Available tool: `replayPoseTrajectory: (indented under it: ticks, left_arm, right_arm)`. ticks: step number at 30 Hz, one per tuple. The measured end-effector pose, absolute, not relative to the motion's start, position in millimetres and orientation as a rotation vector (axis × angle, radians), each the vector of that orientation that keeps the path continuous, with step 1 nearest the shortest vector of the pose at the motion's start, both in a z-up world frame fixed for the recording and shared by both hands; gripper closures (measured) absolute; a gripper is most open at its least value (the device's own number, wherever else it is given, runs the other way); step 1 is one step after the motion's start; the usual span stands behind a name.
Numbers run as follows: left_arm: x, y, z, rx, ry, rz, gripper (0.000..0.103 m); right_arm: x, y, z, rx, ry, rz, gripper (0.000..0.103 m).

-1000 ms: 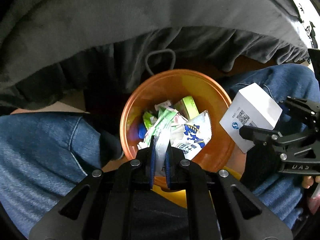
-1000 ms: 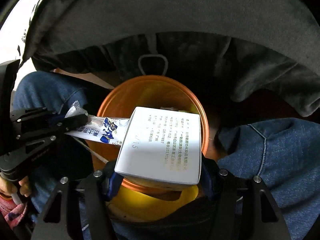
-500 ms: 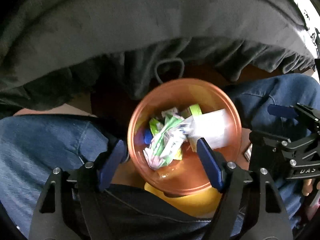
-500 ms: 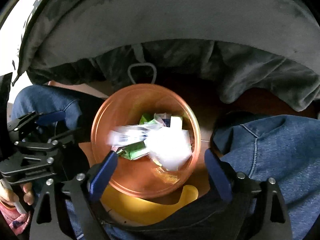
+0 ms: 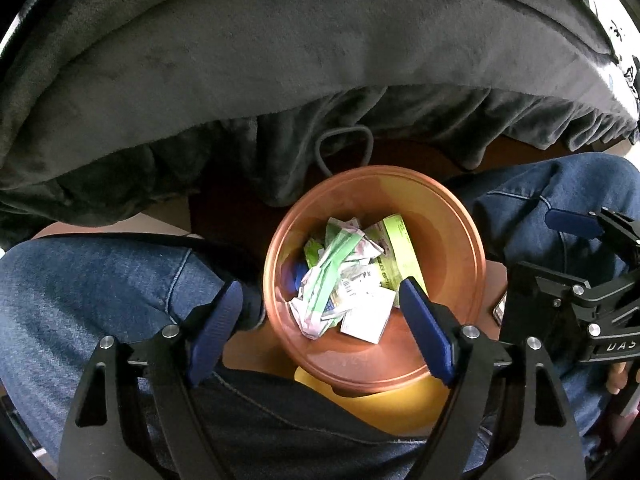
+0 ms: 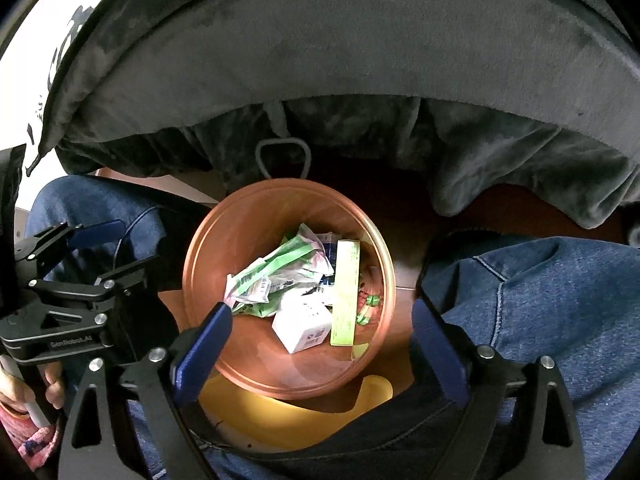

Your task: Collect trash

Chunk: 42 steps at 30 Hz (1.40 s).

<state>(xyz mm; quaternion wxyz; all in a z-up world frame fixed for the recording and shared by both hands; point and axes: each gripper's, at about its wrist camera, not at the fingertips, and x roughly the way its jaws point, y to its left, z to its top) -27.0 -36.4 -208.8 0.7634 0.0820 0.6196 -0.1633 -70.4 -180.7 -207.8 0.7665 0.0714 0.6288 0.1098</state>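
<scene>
Trash (image 5: 344,276) lies in the orange bin (image 5: 448,216) (directly below both). Left gripper (image 5: 320,328) and right gripper (image 6: 320,344) gape wide, empty.

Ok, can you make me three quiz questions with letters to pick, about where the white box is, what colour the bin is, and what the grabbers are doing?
1. Where is the white box?
A. in the bin
B. on a knee
C. in a gripper

2. What colour is the bin?
A. blue
B. orange
C. grey

3. How are the left gripper and right gripper?
A. both shut
B. one open, one shut
C. both open

Answers: 1 A, the box lies among wrappers inside the bin. 2 B, its wall and rim are orange. 3 C, each gripper's fingers stand wide apart, holding nothing.
</scene>
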Motion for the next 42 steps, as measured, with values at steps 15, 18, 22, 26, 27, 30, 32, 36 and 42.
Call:
replayPoseTrajectory:
  ticks: [15,18,22,26,27,30,32,36,42]
  left_arm:
    - [-5.4,-21.0,-109.2,0.09,1.053,-0.298,0.024]
    - [0.3,-16.3,-64.8,0.077,0.9,-0.255,0.018]
    - [4.1,-11.2,-8.3,0.058,0.709,-0.196,0.013]
    - [3.0,-7.3,34.0,0.03,0.572,-0.152,0.011]
    - [2.0,-6.9,43.3,0.026,0.539,-0.139,0.011]
    - [-0.8,-5.7,65.2,0.014,0.457,-0.114,0.01]
    - [-2.2,-2.7,76.9,-0.002,0.427,-0.116,0.01]
    - [-2.7,-2.4,89.1,-0.018,0.388,-0.114,0.01]
    - [-6.0,-2.6,96.6,-0.026,0.365,-0.12,0.01]
  right_arm:
    - [-48.3,-204.5,-105.3,0.17,1.032,0.187,0.013]
    - [-43.2,-209.1,-58.2,0.155,0.855,0.155,0.012]
    - [-43.2,-211.4,-2.4,0.147,0.642,0.134,0.008]
    - [-43.1,-210.2,34.2,0.141,0.518,0.136,0.006]
    - [-43.3,-209.6,42.2,0.14,0.49,0.138,0.005]
    - [-42.2,-209.1,62.0,0.142,0.431,0.138,0.005]
    - [-40.1,-213.4,71.9,0.147,0.398,0.135,0.005]
    - [-40.5,-213.4,86.4,0.148,0.358,0.131,0.005]
    - [-42.2,-212.9,93.5,0.144,0.332,0.129,0.005]
